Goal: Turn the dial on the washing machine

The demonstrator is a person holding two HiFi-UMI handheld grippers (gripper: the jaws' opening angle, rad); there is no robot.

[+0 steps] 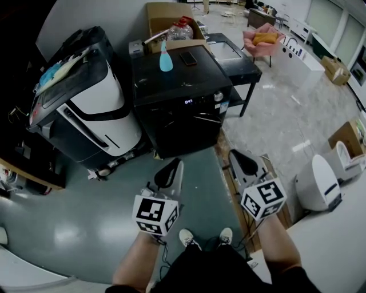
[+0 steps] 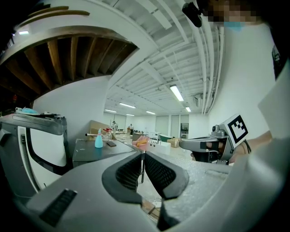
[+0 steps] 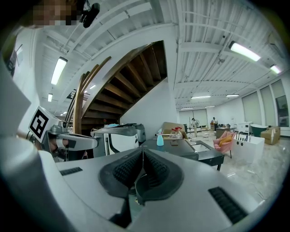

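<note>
The black washing machine stands ahead of me on the grey-green floor. Its small round dial sits at the right end of the front panel, beside a lit display. On its top stand a blue spray bottle and a dark phone. My left gripper and right gripper are held side by side, well short of the machine's front. Both are shut and empty. The left gripper view shows the jaws pressed together with the machine beyond. In the right gripper view the jaws also meet.
A large white-and-black appliance leans close on the washer's left. A black side table adjoins its right, with a cardboard box behind. A wooden strip lies on the floor by my right gripper. White rounded devices stand at the right.
</note>
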